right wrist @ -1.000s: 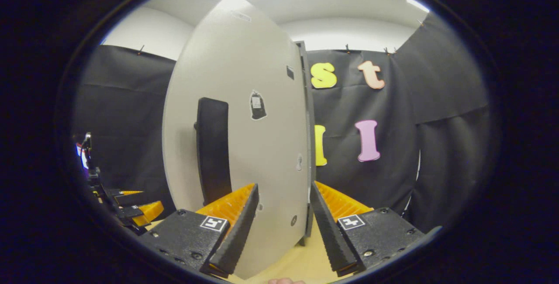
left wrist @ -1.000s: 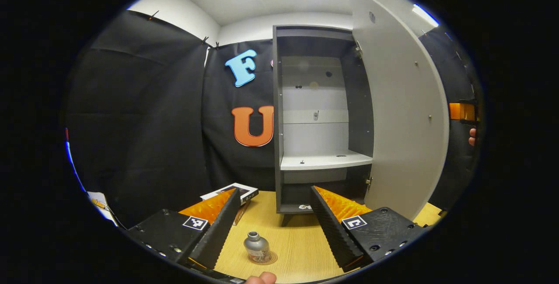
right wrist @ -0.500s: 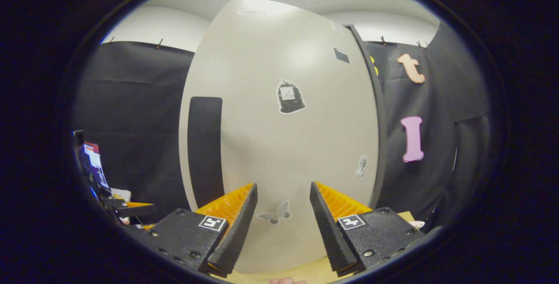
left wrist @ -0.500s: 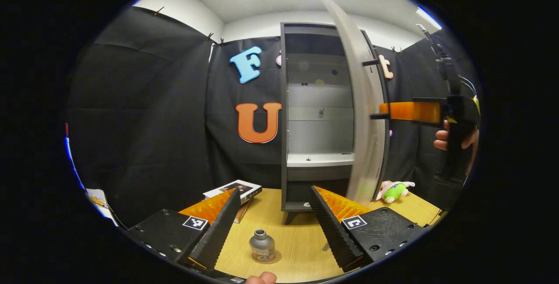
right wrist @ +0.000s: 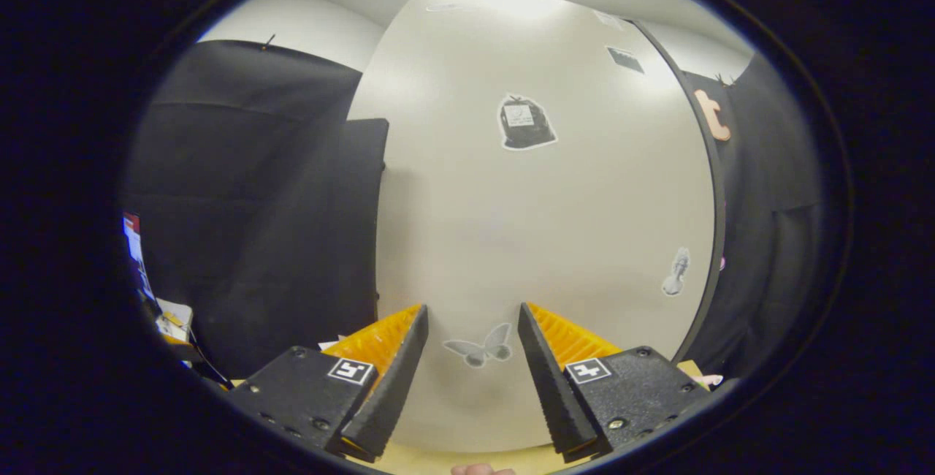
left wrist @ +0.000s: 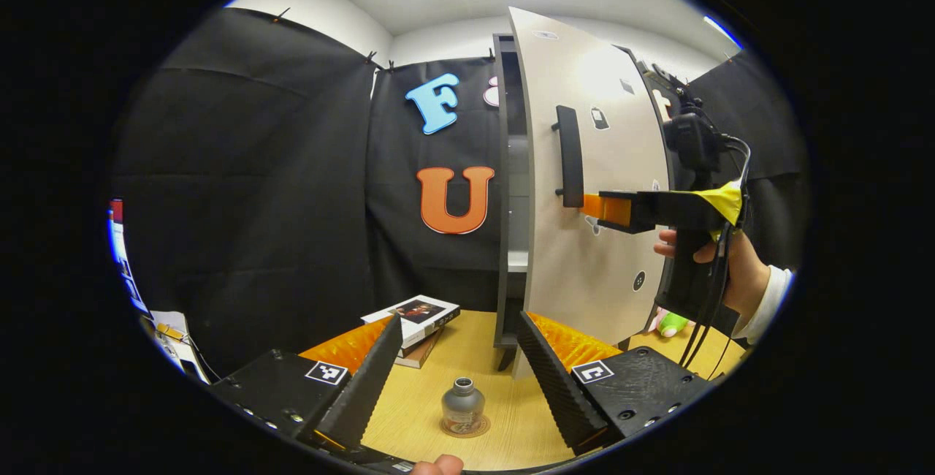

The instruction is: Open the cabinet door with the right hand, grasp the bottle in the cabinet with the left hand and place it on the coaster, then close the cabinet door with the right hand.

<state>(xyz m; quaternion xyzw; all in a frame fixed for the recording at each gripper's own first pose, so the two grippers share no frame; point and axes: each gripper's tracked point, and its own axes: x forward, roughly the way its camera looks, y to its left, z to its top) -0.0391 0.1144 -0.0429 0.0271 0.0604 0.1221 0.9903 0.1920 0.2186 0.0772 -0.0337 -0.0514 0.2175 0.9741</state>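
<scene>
Fingers of the right hand-held gripper (right wrist: 467, 380) stand apart, holding nothing, facing the cabinet door (right wrist: 540, 226) straight ahead. The door, tall and upright, hangs slightly ajar, handle (left wrist: 569, 156) vertical beside the gripper's tip. The left hand-held gripper (left wrist: 460, 380) gapes empty over the bottle (left wrist: 462, 405), upright on its coaster (left wrist: 464, 427) on the surface (left wrist: 504, 424).

The nearly shut cabinet door (left wrist: 584, 190) leaves a narrow slit into the cabinet (left wrist: 511, 168), blocking entry.
</scene>
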